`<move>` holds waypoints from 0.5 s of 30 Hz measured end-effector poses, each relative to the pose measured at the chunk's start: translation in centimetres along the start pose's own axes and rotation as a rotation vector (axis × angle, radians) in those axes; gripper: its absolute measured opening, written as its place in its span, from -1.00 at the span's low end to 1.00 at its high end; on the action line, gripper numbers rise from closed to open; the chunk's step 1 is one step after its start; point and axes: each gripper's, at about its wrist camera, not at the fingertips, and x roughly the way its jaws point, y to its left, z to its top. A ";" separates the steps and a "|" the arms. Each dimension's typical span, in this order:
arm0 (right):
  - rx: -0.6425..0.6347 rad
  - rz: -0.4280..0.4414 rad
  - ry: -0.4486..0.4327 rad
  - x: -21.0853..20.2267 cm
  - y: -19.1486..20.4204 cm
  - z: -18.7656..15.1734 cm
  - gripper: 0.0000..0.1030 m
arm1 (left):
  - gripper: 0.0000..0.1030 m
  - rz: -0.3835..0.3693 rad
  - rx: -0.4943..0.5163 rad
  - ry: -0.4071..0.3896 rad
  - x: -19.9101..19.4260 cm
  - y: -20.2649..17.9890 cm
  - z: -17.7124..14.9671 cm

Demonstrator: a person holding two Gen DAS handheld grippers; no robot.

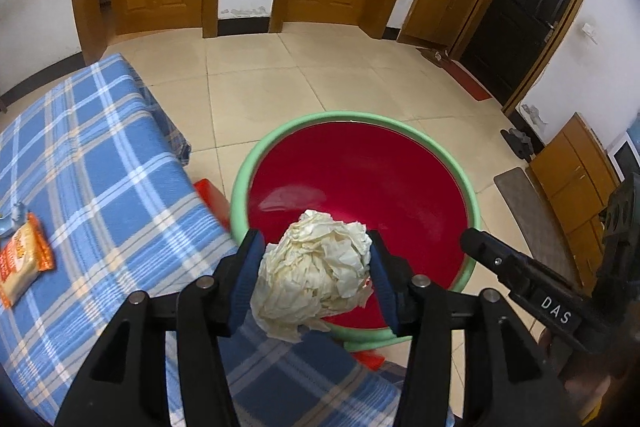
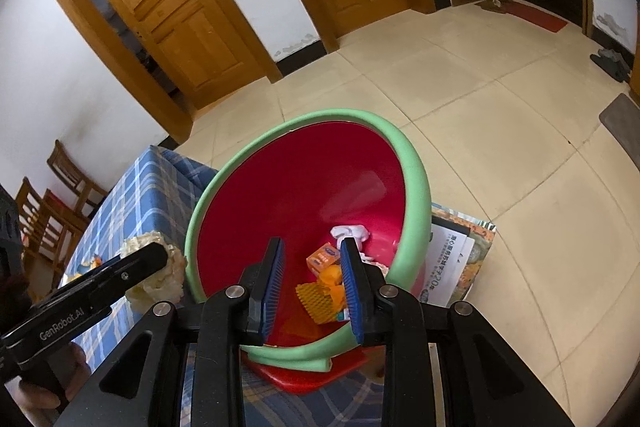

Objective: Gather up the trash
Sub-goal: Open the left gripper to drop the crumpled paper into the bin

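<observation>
- Red inside and ringed by a pale green rim, the bin (image 1: 360, 187) is the landmark; the left wrist view sees only its smooth inner wall, not its floor.
- The right wrist view looks deeper into the bin (image 2: 304, 187) and shows its contents: a white crumpled tissue (image 2: 349, 233), a small orange box (image 2: 322, 255) and orange wrappers (image 2: 320, 301) at the bottom.
- Only the left wrist view shows an orange snack packet (image 1: 24, 263) on the blue checked cloth (image 1: 100, 167), well to the left of the bin.
- The left gripper (image 1: 314, 267) has a crumpled paper ball (image 1: 316, 267) between its blue pads, both touching it, at the bin's near rim.
- From the right wrist, that paper ball (image 2: 160, 267) sits just left of the bin's rim, outside it.
- The right gripper (image 2: 312, 291) stands narrowly parted over the bin's near rim; nothing is gripped between its pads.
- A printed paper (image 2: 452, 259) lies just right of the bin.
</observation>
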 end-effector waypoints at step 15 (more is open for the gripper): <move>-0.016 0.012 -0.002 -0.3 0.7 -0.1 -0.42 | 0.15 0.028 -0.032 -0.023 -1.6 0.7 -0.2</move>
